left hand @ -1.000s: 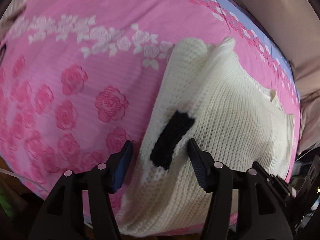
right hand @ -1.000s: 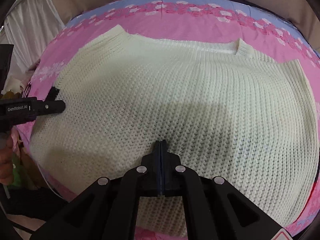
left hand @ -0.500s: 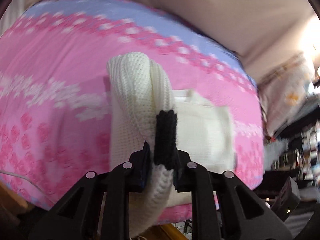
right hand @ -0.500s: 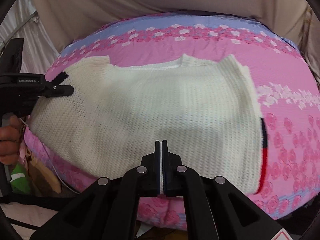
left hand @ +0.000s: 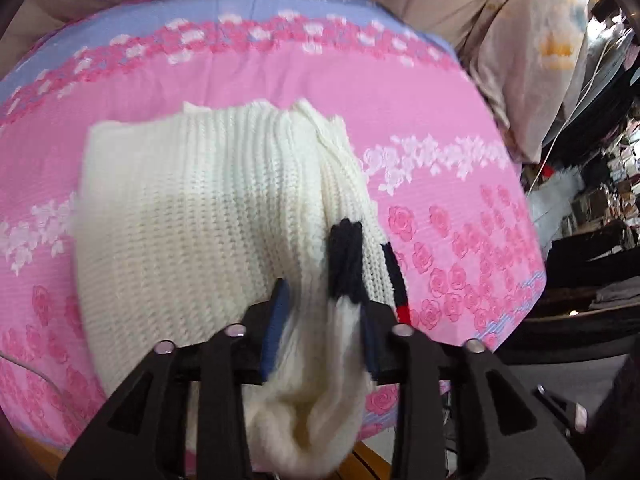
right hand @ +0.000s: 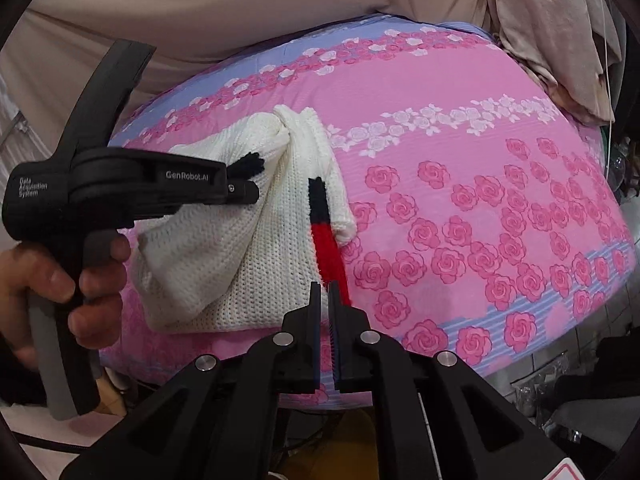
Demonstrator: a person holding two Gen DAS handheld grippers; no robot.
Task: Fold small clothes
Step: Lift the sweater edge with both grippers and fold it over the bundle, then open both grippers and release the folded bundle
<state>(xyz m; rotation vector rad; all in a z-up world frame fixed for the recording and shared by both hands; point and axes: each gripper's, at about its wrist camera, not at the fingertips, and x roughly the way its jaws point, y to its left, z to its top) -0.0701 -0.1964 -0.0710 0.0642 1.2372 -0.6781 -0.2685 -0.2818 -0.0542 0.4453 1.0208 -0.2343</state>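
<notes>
A cream knitted sweater (left hand: 192, 216) with a black and red hem band (right hand: 324, 232) lies folded over on a pink rose-print bed (left hand: 460, 128). My left gripper (left hand: 320, 312) has its jaws parted around the sweater's black-trimmed edge (left hand: 346, 260), with bunched knit hanging between them. In the right wrist view the left gripper (right hand: 250, 194) holds that edge over the sweater (right hand: 256, 256). My right gripper (right hand: 325, 300) is nearly shut, with the red hem band running into the narrow gap between its jaws at the bed's front edge.
The pink bedspread (right hand: 480, 200) has a lilac border at the back. A beige wall (right hand: 240, 8) stands behind the bed. A cream pillow (left hand: 532, 52) leans at the back right. Dark clutter (left hand: 592, 240) fills the room to the right.
My left gripper carried the sweater's black-trimmed edge across to the right, folding the sweater over itself, and its jaws have parted. My right gripper pulled back to the red hem end.
</notes>
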